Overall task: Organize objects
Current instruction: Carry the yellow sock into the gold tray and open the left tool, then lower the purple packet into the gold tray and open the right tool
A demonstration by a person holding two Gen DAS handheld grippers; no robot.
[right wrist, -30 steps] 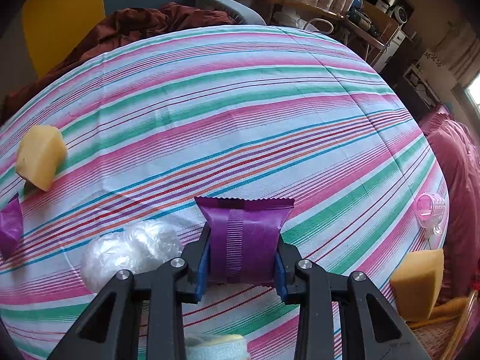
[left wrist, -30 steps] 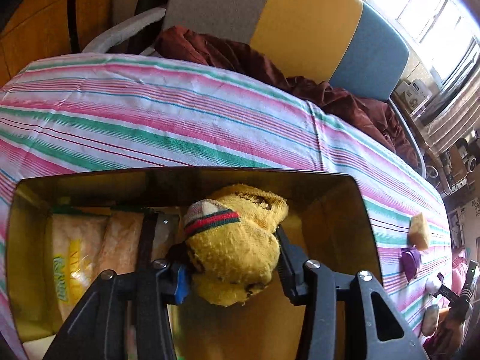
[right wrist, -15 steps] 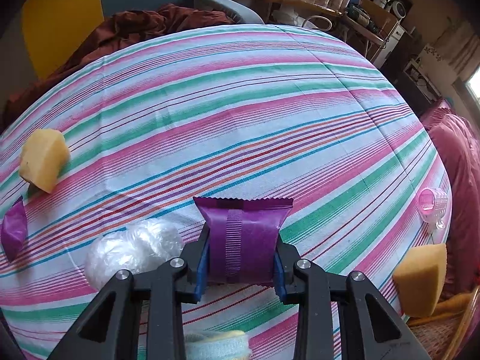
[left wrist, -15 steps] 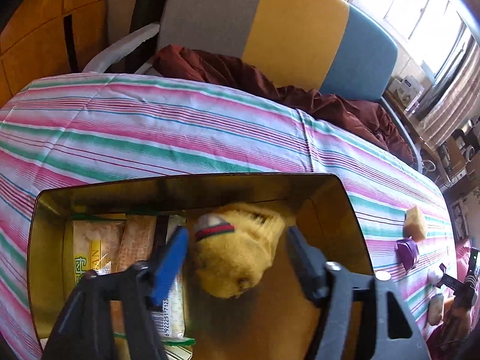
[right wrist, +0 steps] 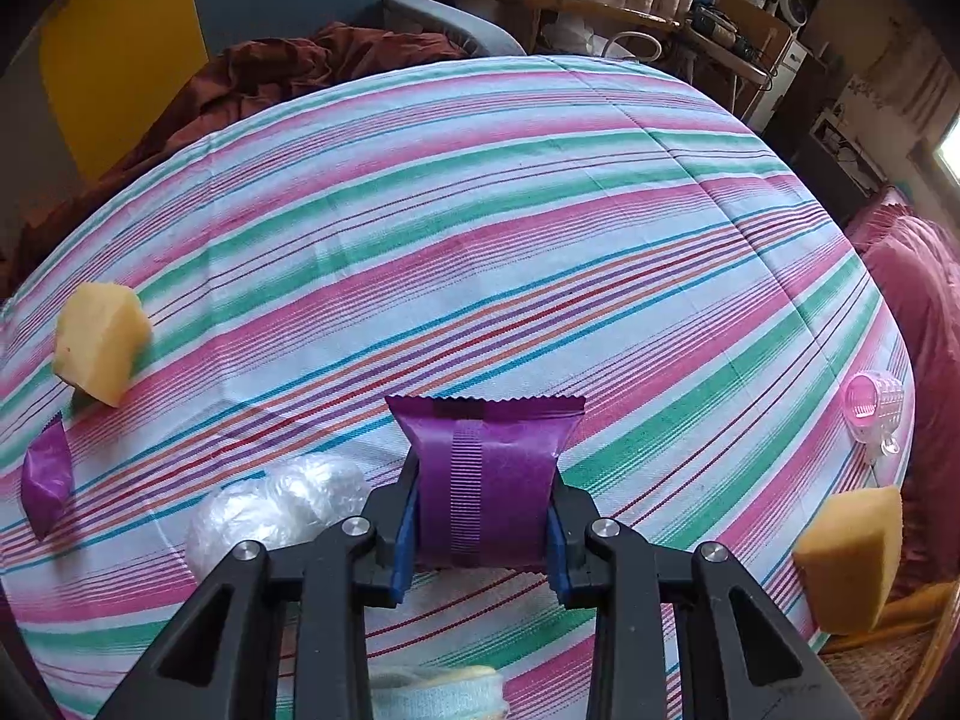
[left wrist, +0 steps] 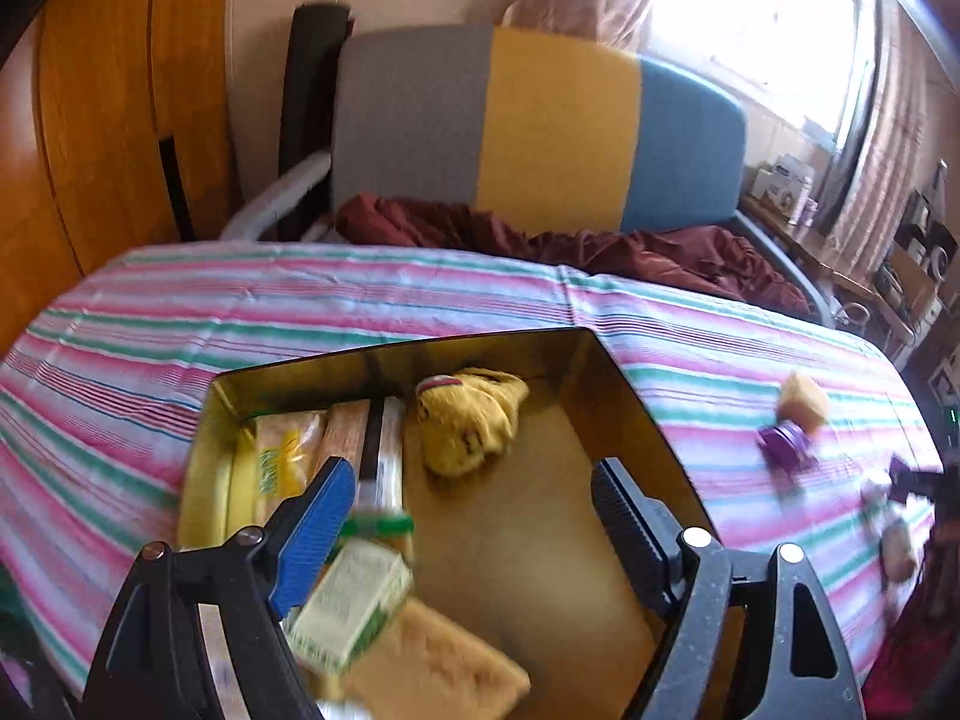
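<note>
A yellow rolled sock (left wrist: 471, 420) with a red and green band lies inside the gold tin box (left wrist: 642, 414), beside several snack packets (left wrist: 282, 456). My left gripper (left wrist: 474, 492) hangs above the box, its jaws opening wide with nothing between them, and the sock lies well ahead of the pads. In the right wrist view my right gripper (right wrist: 480, 531) is shut on a purple snack packet (right wrist: 486, 468) just above the striped tablecloth (right wrist: 480, 210).
On the cloth lie two yellow sponge pieces (right wrist: 99, 342) (right wrist: 852, 564), a second purple packet (right wrist: 45, 480), a crumpled clear plastic bag (right wrist: 282, 510), a pink plastic item (right wrist: 873, 405) and a pale sock (right wrist: 438, 693). A sofa with a maroon cloth (left wrist: 570, 240) stands behind the table.
My left gripper let go of the yellow sock, which dropped into the tin box, then opened wide and drew back and up. The right gripper kept still with the purple packet.
</note>
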